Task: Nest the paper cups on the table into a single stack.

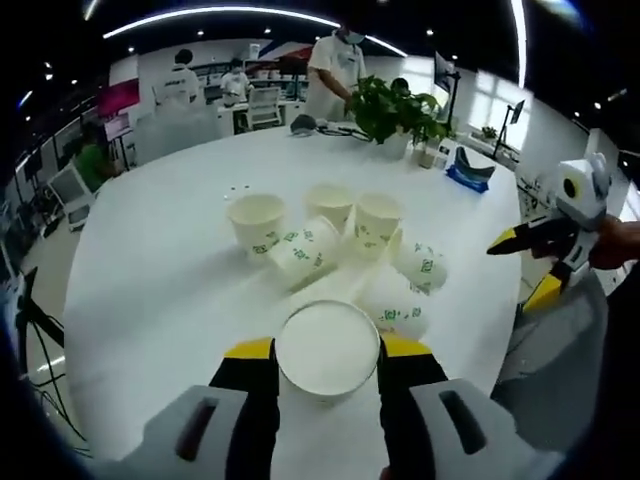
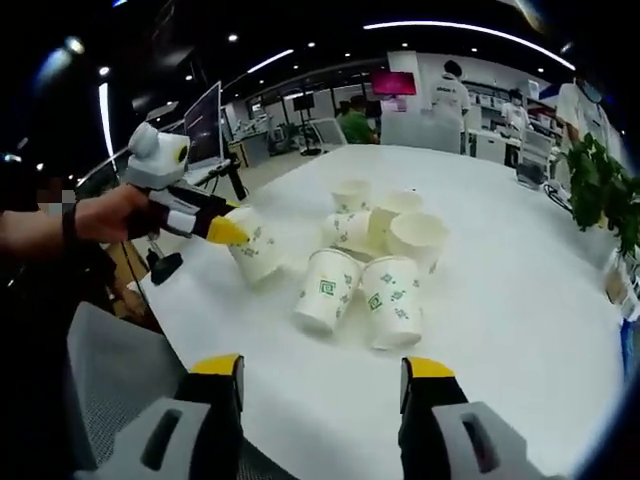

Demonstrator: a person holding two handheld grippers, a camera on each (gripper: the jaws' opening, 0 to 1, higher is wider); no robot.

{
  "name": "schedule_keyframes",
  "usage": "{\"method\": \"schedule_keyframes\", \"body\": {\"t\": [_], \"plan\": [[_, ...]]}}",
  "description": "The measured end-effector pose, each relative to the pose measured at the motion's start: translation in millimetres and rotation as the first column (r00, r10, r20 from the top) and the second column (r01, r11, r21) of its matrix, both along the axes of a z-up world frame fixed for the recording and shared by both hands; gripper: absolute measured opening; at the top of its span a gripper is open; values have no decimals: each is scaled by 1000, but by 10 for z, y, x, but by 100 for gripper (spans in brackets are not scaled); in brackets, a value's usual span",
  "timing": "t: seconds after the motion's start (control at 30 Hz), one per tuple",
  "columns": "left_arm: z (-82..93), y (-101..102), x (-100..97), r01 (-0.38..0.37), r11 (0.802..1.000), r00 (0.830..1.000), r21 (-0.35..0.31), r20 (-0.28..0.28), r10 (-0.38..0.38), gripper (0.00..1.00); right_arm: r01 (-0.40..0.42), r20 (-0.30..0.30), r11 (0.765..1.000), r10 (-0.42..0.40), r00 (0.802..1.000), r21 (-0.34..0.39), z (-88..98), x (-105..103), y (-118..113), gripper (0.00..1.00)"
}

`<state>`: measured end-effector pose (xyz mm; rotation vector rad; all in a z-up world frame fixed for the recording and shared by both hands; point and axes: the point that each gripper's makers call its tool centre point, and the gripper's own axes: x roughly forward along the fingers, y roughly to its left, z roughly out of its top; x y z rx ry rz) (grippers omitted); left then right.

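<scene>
In the left gripper view, bare table lies open at left and lower left. The cups crowd the centre; a plant blocks the top. In the right gripper view, the lower right is free.

Your white surface carries a tight cluster of paper cups near its middle: three stand upright with open mouths at the far side in the left gripper view, and the rest lie tipped on their sides against one another, green print showing. At the far edge of the surface you have a potted plant, a blue object just beside it, and a dark item with cables.
</scene>
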<state>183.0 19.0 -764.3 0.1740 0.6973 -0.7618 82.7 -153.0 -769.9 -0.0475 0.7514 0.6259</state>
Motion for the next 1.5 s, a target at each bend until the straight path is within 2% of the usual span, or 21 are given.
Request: {"method": "schedule_keyframes", "body": {"t": [0.17,0.27,0.43,0.67,0.73,0.8,0.87,1.07,1.17,1.3,1.5], "plan": [[195,-58,-133,17,1000,999,-4,42,-16,36,-66,1,998,66,998,12,-20,13,134,62],[222,-60,-205,36,999,997,0,61,-36,36,-114,1,993,114,993,30,-21,30,226,61],[271,-87,-345,67,997,995,-40,82,-64,36,-151,-2,987,152,988,54,-28,101,269,59],[336,-164,-507,110,989,989,-99,109,-99,36,-237,-17,957,243,970,166,84,57,444,57],[349,-190,-515,119,986,988,-116,112,-106,36,-273,-9,948,278,961,167,90,54,478,57],[386,-222,-530,126,981,988,-151,113,-109,36,-342,19,930,343,939,134,75,53,508,57],[449,-291,-562,133,967,989,-219,98,-114,36,-356,13,922,358,934,150,97,16,590,57],[545,-385,-615,167,951,985,-260,96,-146,36,-412,36,889,414,910,198,139,3,806,57],[682,-446,-635,162,930,986,-330,82,-143,35,-409,34,886,412,911,221,129,19,869,56],[708,-455,-621,144,909,990,-391,58,-132,35,-420,64,862,420,905,285,230,13,1002,56],[779,-431,-621,92,875,995,-474,2,-104,35,-420,89,854,414,906,308,282,55,1042,52]]}}
